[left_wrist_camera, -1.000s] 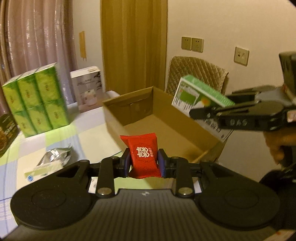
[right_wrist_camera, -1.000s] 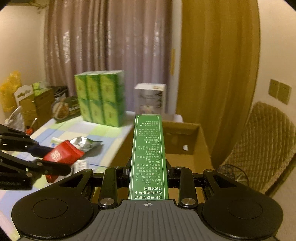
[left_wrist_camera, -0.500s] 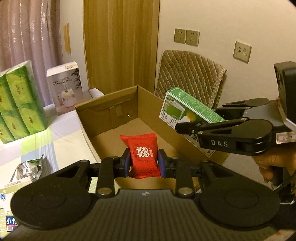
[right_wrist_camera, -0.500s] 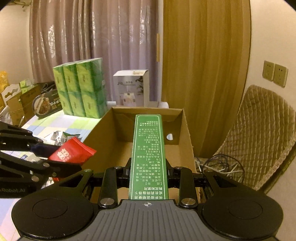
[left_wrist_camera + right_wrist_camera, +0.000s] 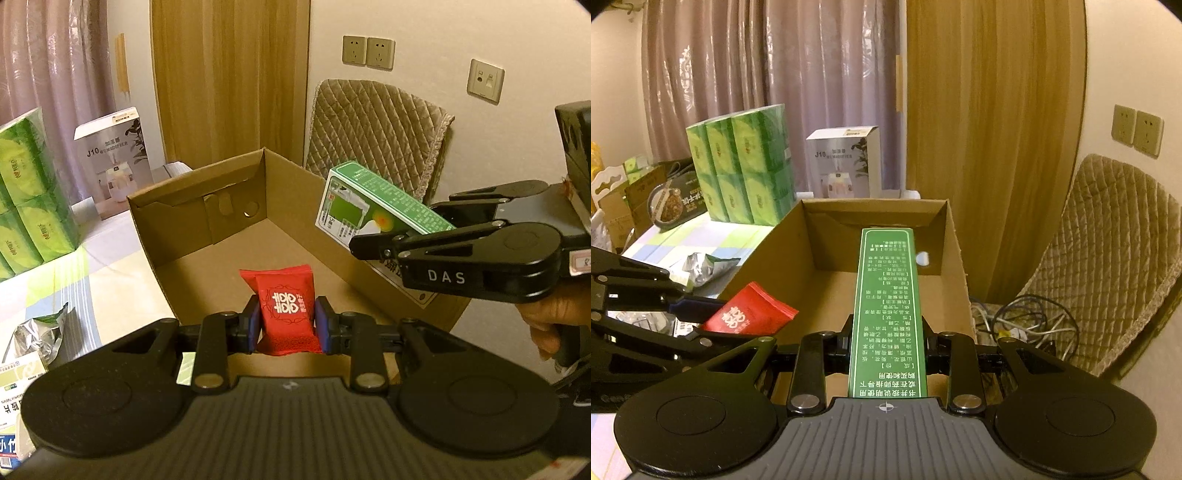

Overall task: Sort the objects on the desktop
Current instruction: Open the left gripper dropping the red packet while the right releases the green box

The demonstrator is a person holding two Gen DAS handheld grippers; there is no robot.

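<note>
Left gripper point(image 5: 286, 325) is clamped tight on the red sachet point(image 5: 284, 310), blue pads pressing both its sides, the packet standing upright between them. Directly ahead and below it sits the open cardboard box point(image 5: 207, 206), so the sachet hangs over the box's near edge. Off to that gripper's right, the right gripper point(image 5: 356, 245) comes in from the side, squeezing the green carton point(image 5: 384, 205), which pokes out over the box's right wall. To the left of the left gripper, a crumpled foil pouch point(image 5: 40, 332) lies on the checked tablecloth point(image 5: 107, 266).

From the right wrist, the right gripper point(image 5: 888, 341) grips the green carton point(image 5: 886, 306) along its length, the carton pointing forward over the cardboard box point(image 5: 953, 236). Just left, the red sachet point(image 5: 750, 314) tilts in the left gripper point(image 5: 713, 314) above the box's left wall. Farther on, left of the box: the green tissue packs point(image 5: 742, 170) and a white humidifier box point(image 5: 846, 166).
</note>
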